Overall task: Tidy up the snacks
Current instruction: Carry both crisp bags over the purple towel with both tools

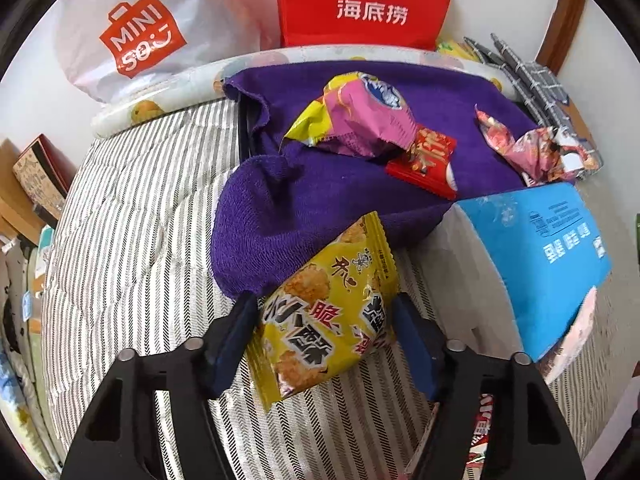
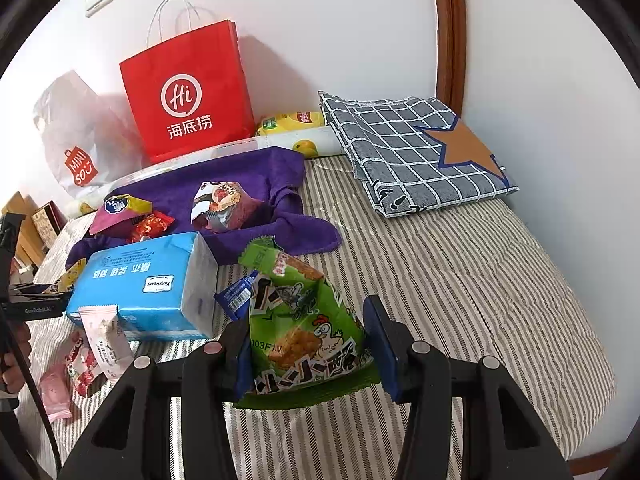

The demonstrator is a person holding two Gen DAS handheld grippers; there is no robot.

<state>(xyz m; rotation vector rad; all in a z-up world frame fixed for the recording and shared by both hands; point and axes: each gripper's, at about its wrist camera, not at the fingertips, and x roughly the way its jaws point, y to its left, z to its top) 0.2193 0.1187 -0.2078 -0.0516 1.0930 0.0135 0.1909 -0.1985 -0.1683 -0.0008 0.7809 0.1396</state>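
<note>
my left gripper [image 1: 326, 338] pinches the yellow snack packet [image 1: 326, 316] on the striped bed [image 1: 132, 216], beside the purple towel [image 1: 280, 208]; my right gripper [image 2: 308, 350] clamps the green snack packet [image 2: 304, 320], lifted near the blue tissue pack [image 2: 144, 280].

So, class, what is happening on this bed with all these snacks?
A person is sorting snack packets with a gripper in each hand. The right gripper holds a green packet between its fingers, above the striped bedding. The left gripper has a yellow packet between its fingers. More snacks lie on a purple towel, beside a blue tissue pack.
</note>
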